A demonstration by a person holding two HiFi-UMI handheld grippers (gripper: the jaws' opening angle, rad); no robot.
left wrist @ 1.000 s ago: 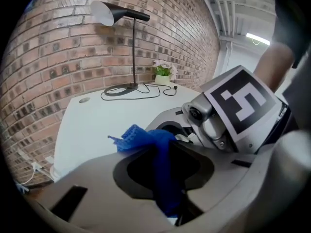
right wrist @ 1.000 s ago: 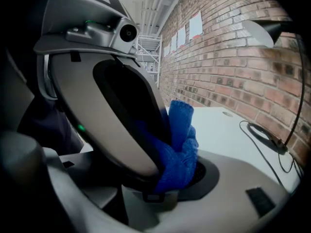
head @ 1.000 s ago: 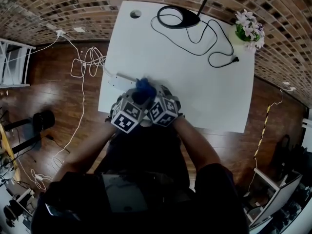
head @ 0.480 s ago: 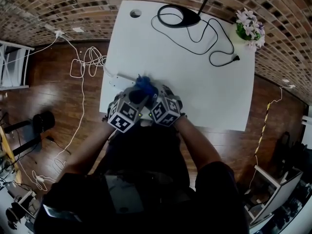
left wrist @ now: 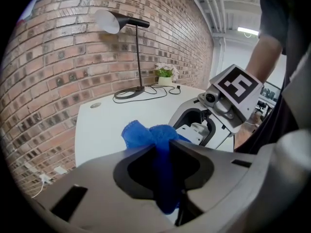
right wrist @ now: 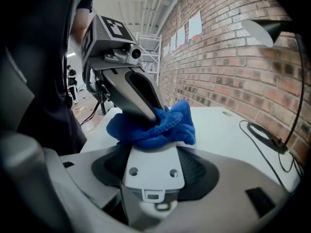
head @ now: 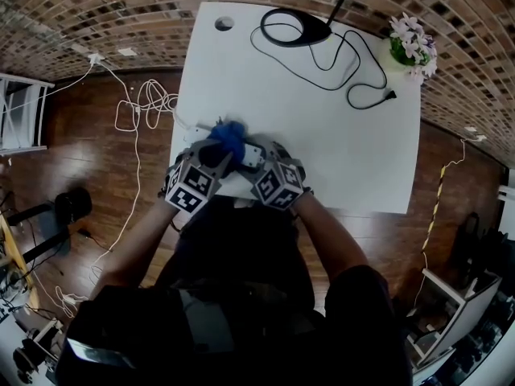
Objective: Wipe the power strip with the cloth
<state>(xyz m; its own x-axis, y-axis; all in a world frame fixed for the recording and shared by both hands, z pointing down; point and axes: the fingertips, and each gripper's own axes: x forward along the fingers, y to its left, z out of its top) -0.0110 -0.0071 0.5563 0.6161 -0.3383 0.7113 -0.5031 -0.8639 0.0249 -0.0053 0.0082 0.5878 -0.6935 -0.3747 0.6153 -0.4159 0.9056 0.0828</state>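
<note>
I stood by and watched the person work over the power strip (right wrist: 153,166), which lay flat on a white table (head: 322,135), close to the edge where the person stood. The right gripper (head: 259,161) had its tongs spread wide and clamped across the end of the strip, one on each long side. The left gripper (left wrist: 164,149) came down at the strip from the other side, its tongs drawn narrow and pinching a blue cloth (right wrist: 155,125). The bunched cloth sat on top of the strip, just beyond the end the right gripper gripped. Well beyond the strip stood a black lamp base (head: 294,26) with its cable looped loosely. Farther off, toward the far corner, was a small pot of flowers (head: 410,47). A white cord (head: 141,103) trailed from the strip's other end down onto the wooden floor.
</note>
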